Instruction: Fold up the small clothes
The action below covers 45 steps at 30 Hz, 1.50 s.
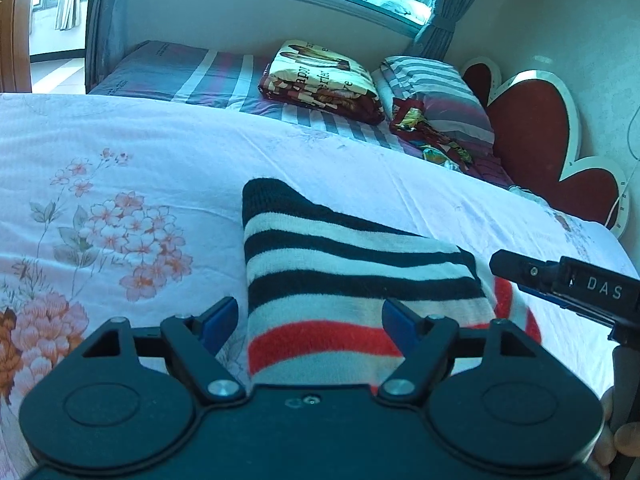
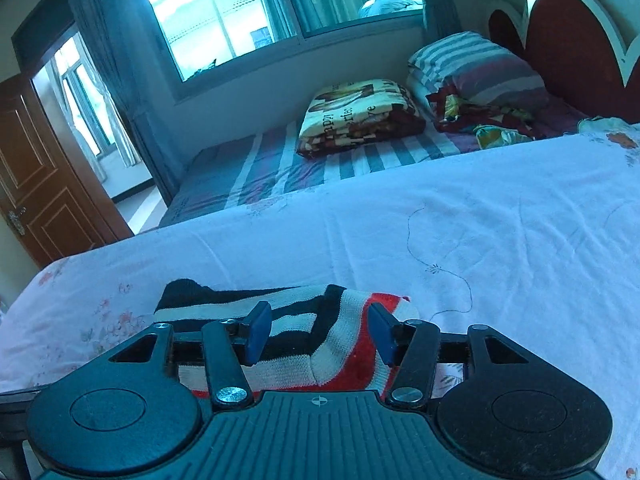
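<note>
A small knit garment (image 1: 352, 276) with black, white and red stripes lies folded on the white floral bedsheet (image 1: 160, 152). My left gripper (image 1: 310, 322) is open, its blue pads on either side of the garment's near red-striped end, just above it. My right gripper (image 2: 320, 336) is open too, over the garment's red and white end (image 2: 340, 344). The right gripper's finger (image 1: 560, 280) shows at the right in the left wrist view, beside the garment.
A folded printed blanket (image 1: 320, 80), a striped pillow (image 1: 436, 92) and crumpled colourful cloth (image 1: 432, 136) lie at the far side of the bed. A red headboard (image 1: 532, 128) stands to the right, a window (image 2: 248, 12) behind, a wooden door (image 2: 44, 168) at the left.
</note>
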Each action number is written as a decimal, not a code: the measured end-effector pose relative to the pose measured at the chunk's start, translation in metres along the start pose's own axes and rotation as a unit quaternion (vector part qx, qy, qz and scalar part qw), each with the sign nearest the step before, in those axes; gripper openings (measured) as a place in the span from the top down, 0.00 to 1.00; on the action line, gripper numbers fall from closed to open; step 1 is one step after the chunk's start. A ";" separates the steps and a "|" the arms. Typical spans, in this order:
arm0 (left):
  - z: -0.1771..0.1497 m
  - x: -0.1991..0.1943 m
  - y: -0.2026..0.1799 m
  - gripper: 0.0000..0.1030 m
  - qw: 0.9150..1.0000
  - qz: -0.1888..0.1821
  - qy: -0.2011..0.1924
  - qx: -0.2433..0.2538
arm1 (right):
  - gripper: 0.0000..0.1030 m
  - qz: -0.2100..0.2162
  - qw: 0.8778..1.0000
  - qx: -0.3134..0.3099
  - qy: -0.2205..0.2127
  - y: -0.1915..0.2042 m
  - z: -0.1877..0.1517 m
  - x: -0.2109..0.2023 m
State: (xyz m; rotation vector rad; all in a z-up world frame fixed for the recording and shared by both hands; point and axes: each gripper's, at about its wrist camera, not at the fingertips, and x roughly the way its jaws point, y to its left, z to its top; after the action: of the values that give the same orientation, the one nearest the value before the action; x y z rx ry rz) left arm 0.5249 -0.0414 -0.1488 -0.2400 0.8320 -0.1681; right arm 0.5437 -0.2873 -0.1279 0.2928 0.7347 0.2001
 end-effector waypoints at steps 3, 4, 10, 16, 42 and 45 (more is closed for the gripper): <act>0.005 0.013 0.003 0.26 1.000 0.008 0.010 -0.004 | 0.48 -0.004 1.000 0.001 0.014 -0.001 0.001 0.018; 0.005 0.018 0.005 0.26 1.000 0.009 0.013 -0.007 | 0.48 -0.010 1.000 0.000 0.018 -0.002 0.000 0.024; 0.010 0.038 0.013 0.23 0.999 0.012 0.022 -0.023 | 0.48 -0.047 0.998 -0.017 0.024 -0.015 -0.011 0.045; 0.011 0.047 0.010 0.21 1.000 0.021 0.019 -0.007 | 0.48 -0.048 0.999 -0.001 0.021 -0.026 -0.016 0.051; -0.051 -0.031 -0.009 0.23 1.000 -0.009 0.016 0.014 | 0.48 -0.036 0.998 -0.012 0.042 -0.019 -0.090 -0.056; -0.054 -0.032 -0.004 0.22 1.000 -0.016 0.018 0.008 | 0.48 -0.028 0.998 0.015 0.045 -0.025 -0.092 -0.061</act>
State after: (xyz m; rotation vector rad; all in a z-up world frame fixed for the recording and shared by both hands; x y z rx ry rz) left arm 0.4633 -0.0457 -0.1597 -0.2353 0.8619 -0.2102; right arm 0.4382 -0.3105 -0.1623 0.2926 0.8338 0.1496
